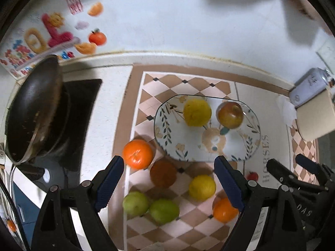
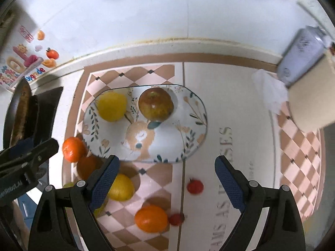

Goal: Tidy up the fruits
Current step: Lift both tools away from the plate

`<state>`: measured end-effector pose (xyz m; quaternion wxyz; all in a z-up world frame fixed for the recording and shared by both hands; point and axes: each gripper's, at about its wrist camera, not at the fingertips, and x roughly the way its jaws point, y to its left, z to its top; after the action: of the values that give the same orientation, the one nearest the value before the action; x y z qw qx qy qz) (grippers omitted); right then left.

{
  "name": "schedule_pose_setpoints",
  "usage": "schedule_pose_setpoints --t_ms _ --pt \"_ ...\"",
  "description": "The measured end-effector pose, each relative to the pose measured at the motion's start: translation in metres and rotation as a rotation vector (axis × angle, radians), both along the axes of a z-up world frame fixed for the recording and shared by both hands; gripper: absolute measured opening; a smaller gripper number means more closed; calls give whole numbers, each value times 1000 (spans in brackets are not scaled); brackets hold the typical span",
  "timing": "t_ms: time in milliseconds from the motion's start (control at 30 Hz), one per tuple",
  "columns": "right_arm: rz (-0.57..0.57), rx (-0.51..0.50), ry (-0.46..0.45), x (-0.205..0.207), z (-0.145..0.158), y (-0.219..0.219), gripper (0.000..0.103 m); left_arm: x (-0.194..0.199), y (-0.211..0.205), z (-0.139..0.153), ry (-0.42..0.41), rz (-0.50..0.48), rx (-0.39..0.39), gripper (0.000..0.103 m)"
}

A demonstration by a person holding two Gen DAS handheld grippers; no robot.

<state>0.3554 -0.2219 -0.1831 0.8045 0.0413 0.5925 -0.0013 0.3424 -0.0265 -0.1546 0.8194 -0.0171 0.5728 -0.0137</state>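
Both grippers were held spread and empty: the left gripper (image 1: 169,179) hung nearer, directly above the brown fruit (image 1: 163,173), just near of the plate (image 1: 167,144).

the left gripper (image 1: 169,179) is matte black plastic with two angular arms, each ending in a dark blue, finely textured pad and pinned by round silver rivets. the right gripper (image 2: 167,179) looks the same; white lettering runs along the black bodies, too blurred to read.
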Motion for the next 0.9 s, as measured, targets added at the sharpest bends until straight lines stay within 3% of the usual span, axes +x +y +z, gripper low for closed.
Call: schedule_pose_setpoints --t_ms 433,667,900 --pt "-21 -36 -212 -108 99 15 94 -88 4 86 -234 -70 -13 88" --pt "-34 -53 -291 -145 138 16 94 -119 5 114 -317 -81 -21 88" --pt "-44 -51 -349 -173 164 19 94 -136 4 123 -347 -93 -32 88"
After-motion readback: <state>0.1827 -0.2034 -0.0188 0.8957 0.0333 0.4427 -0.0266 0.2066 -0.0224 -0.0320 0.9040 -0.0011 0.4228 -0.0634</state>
